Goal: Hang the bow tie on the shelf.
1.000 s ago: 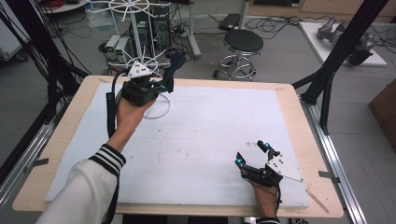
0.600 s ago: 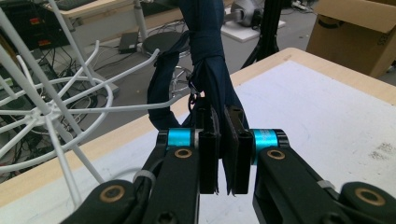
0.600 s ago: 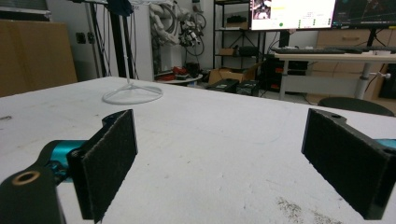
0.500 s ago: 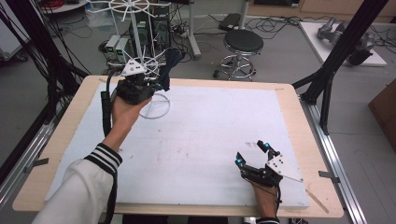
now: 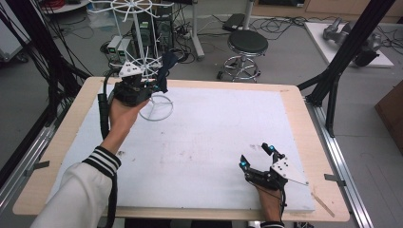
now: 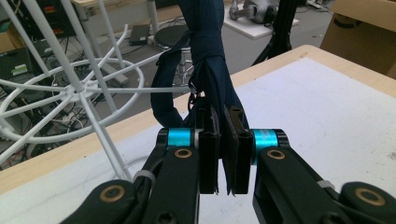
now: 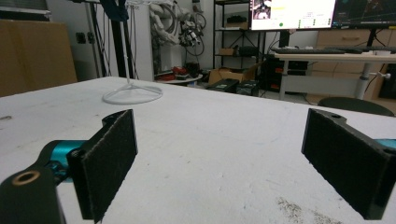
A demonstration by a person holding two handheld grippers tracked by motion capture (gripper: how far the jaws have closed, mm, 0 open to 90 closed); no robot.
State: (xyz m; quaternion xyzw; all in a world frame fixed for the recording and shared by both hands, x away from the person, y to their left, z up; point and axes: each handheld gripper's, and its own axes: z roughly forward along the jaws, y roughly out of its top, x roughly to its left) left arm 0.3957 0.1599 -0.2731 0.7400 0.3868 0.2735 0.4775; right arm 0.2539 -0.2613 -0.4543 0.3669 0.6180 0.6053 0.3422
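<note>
A dark blue cloth point(image 6: 210, 70) hangs by a spoke of the white wire rack point(image 6: 74, 86). My left gripper point(image 6: 223, 154) is shut on the cloth's lower end. In the high view this gripper point(image 5: 154, 85) is at the table's far left, raised above the rack's ring base point(image 5: 157, 107), with the cloth point(image 5: 166, 66) beside the lower wheel of the rack point(image 5: 138, 19). My right gripper point(image 5: 256, 156) rests near the front right of the table. Its jaws point(image 7: 224, 158) stand wide open with nothing between them.
A white sheet point(image 5: 214, 133) covers the wooden table point(image 5: 294, 92). The rack's base point(image 7: 132, 95) lies far ahead of the right gripper. Beyond the table's far edge stand a black stool point(image 5: 247, 45), cables and black frame posts point(image 5: 342, 57).
My left gripper has shifted slightly to the left with the blue cloth still in it. The right gripper has not moved.
</note>
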